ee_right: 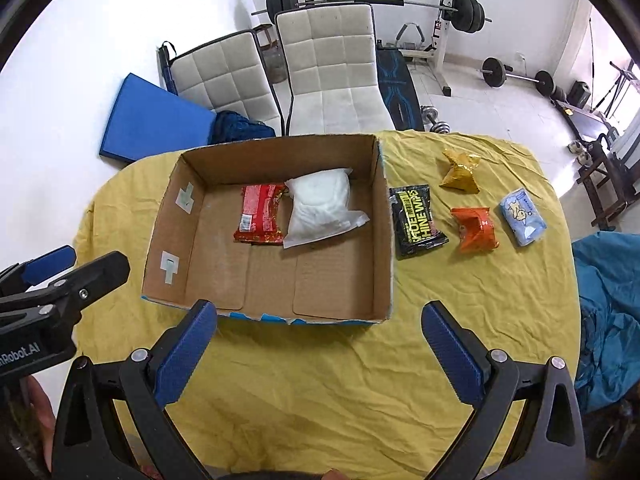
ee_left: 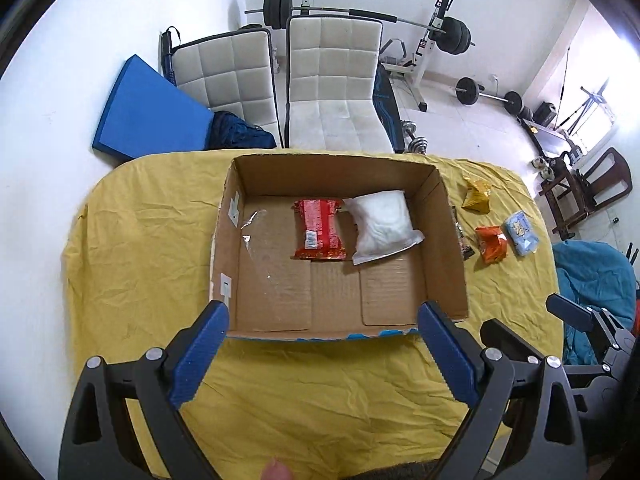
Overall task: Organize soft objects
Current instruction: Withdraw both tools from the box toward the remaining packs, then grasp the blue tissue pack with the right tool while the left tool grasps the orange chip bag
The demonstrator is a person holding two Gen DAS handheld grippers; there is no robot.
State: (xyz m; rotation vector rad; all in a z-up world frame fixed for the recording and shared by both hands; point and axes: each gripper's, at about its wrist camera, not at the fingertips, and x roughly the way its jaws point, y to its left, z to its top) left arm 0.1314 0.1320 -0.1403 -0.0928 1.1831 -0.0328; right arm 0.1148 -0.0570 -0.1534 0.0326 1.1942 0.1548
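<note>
An open cardboard box (ee_left: 452,240) (ee_right: 384,240) sits on the yellow cloth. Inside lie a red packet (ee_left: 319,230) (ee_right: 259,214) and a white pouch (ee_left: 384,220) (ee_right: 320,206). Right of the box lie a black wipes pack (ee_right: 416,220), an orange packet (ee_right: 474,228) (ee_left: 491,243), a yellow packet (ee_right: 460,172) (ee_left: 477,194) and a light blue tissue pack (ee_right: 522,216) (ee_left: 521,233). My left gripper (ee_left: 322,320) is open and empty at the box's near wall. My right gripper (ee_right: 320,320) is open and empty near the box's front right corner.
Yellow cloth covers the table (ee_right: 320,392). Two white chairs (ee_right: 332,68) and a blue mat (ee_right: 152,120) stand behind it. Gym weights (ee_right: 464,8) line the back wall. A teal cloth (ee_right: 608,300) lies at the right edge.
</note>
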